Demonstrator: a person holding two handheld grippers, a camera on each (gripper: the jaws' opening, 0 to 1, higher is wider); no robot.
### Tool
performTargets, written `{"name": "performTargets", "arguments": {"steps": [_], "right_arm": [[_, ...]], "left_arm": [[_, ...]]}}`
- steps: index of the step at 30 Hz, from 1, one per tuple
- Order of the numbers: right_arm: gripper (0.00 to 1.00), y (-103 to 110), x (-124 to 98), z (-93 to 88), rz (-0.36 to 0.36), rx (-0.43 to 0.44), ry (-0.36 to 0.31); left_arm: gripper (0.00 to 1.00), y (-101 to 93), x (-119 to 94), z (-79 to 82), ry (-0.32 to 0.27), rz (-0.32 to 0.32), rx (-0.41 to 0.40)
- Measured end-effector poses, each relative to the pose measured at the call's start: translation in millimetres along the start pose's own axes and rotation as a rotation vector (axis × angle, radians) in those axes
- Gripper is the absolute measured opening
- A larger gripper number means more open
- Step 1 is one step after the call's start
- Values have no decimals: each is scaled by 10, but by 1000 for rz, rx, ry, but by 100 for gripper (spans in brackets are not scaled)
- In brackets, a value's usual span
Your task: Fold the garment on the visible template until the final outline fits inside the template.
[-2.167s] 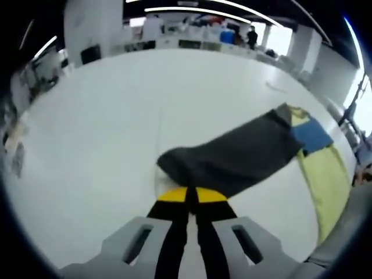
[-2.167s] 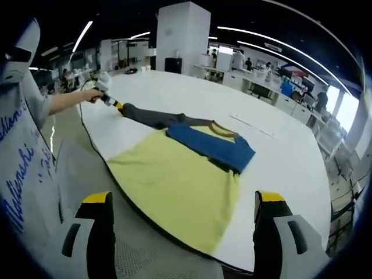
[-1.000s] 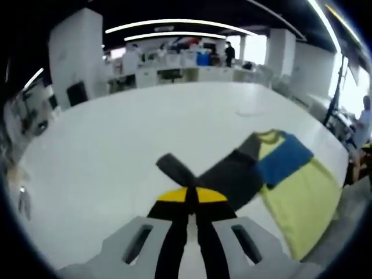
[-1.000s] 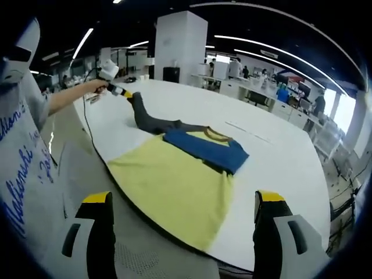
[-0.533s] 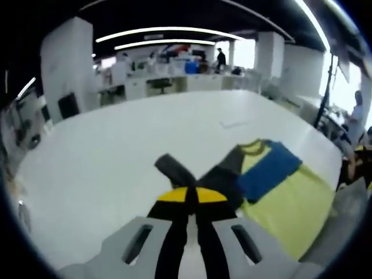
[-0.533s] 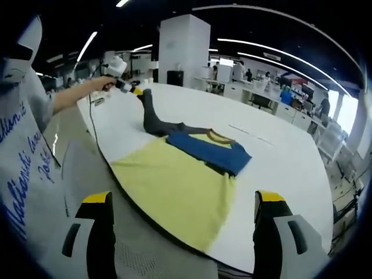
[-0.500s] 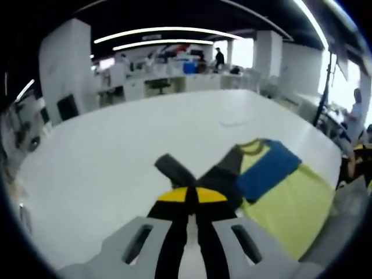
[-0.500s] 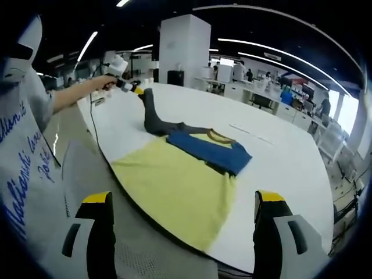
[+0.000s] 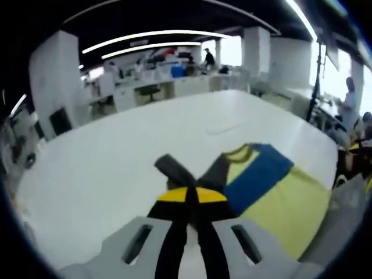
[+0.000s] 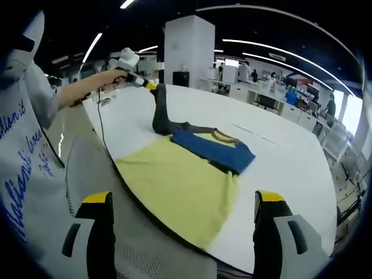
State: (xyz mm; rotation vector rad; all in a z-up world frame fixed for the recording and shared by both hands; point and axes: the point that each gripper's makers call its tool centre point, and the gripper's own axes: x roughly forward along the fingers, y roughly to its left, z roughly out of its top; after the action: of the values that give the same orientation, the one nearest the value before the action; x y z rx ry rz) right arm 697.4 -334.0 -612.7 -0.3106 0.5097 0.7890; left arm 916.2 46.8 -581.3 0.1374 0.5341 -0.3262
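Observation:
A yellow garment [image 10: 180, 180] lies at the near edge of the white table [image 10: 285, 163], with a blue sleeve [image 10: 215, 148] folded across its chest. Its dark grey sleeve [image 10: 160, 110] rises off the table, pinched at the cuff by my left gripper [image 10: 148, 84], which a person's arm holds up. In the left gripper view, my left gripper [image 9: 190, 197] is shut on that grey sleeve [image 9: 174, 168], with the blue sleeve [image 9: 258, 174] and yellow body [image 9: 290, 200] beyond to the right. My right gripper [image 10: 185, 229] is open, hovering short of the hem, holding nothing.
The person's printed grey shirt [image 10: 23, 168] and outstretched arm [image 10: 87, 87] take up the left of the right gripper view. A thin strip [image 10: 253, 132] lies on the table behind the garment. A white pillar [image 10: 187, 49] and desks stand beyond the wide tabletop.
My left gripper has lifted the grey sleeve from lying flat to hanging steeply and carried it toward the garment's body. The right gripper stays open in place.

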Motion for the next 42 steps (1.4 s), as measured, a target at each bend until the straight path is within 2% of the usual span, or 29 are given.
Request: {"name": "performTargets", "arguments": {"steps": [8, 14, 20, 28, 34, 42], "right_arm": [[100, -48, -59, -40, 13, -13, -1], [100, -52, -83, -44, 24, -35, 1], [100, -97, -91, -30, 10, -25, -16], [100, -101, -53, -37, 4, 1, -43], [100, -126, -59, -28, -2, 5, -60], [100, -203, -72, -67, -16, 23, -52]], "left_arm": [[0, -266, 130, 216, -16, -25, 35], [0, -415, 234, 311, -21, -51, 54], [0, -598, 300, 446, -40, -84, 71], [0, -832, 350, 487, -30, -117, 89], [0, -1009, 440, 597, -54, -137, 80], [0, -1189, 529, 626, -68, -163, 57]]}}
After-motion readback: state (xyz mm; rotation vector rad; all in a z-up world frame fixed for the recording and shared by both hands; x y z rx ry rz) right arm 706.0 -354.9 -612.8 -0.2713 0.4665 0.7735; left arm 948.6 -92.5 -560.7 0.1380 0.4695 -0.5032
